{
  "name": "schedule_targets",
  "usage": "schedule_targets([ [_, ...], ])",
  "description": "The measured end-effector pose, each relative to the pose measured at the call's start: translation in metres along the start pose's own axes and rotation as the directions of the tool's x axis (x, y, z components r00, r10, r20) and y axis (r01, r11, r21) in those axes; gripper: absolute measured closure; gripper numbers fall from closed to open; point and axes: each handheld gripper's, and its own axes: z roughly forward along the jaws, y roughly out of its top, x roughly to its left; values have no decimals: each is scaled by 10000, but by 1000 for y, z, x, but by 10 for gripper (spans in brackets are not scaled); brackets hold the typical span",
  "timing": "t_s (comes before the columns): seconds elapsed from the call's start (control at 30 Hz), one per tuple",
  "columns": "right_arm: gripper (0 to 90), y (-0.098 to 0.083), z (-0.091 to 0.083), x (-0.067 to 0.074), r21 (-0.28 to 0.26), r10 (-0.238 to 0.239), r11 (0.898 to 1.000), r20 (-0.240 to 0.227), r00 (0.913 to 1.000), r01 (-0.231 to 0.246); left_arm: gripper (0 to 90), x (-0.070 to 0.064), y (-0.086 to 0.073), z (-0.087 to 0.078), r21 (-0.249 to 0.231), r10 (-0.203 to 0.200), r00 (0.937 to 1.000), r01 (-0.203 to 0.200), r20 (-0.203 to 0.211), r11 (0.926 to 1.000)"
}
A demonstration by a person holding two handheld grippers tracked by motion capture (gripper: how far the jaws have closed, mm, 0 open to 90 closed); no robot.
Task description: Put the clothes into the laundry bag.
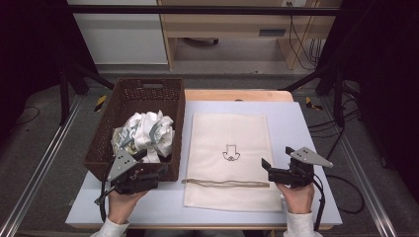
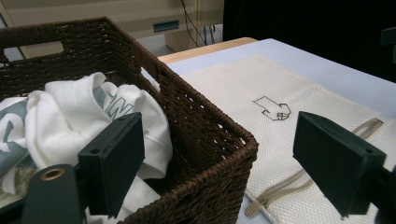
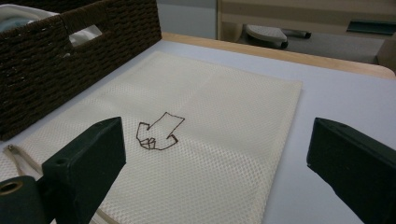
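Note:
A cream mesh bag (image 1: 230,128) lies flat in the middle of the pale table (image 1: 306,128), its zipper (image 1: 227,183) along the near edge and a small dark emblem (image 1: 230,153) on top. Left of it stands a brown wicker basket (image 1: 143,91) holding crumpled white clothes (image 1: 146,131). My left gripper (image 1: 155,165) is open at the basket's near right corner. In the left gripper view one jaw hangs over the clothes (image 2: 84,112) and the other over the bag (image 2: 243,88). My right gripper (image 1: 277,158) is open just right of the bag, with nothing between its jaws above the mesh (image 3: 210,102).
The table's near edge is close behind both hands. Beyond the far edge stands a wooden shelf unit (image 1: 237,24) and a white cabinet (image 1: 118,34). Metal rails (image 1: 44,163) run along both sides, and cables (image 1: 346,192) lie on the floor at the right.

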Motion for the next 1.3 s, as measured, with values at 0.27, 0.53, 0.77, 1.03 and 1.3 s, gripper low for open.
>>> schedule_targets([
  [0.27,70,-2,5,5,166,36,9999,-167,9999,-33,262,-11,-1,3,11,31,9999,-31,167,10000],
  [0.53,89,2,8,17,261,-147,9995,-447,9989,159,367,-32,0,7,152,355,9959,-368,830,9992],
  [0.77,110,3,13,29,348,-297,9989,-854,9959,327,511,-52,-6,19,550,687,9863,-777,1497,9955],
  [1.03,163,-1,24,39,787,-568,9947,-1219,9909,667,667,-69,-22,43,1541,846,9641,-1263,2518,9800],
  [1.3,194,-8,39,52,1329,-815,9859,-1513,9851,1020,842,-79,-39,62,2302,675,9496,-1426,3060,9626],
])
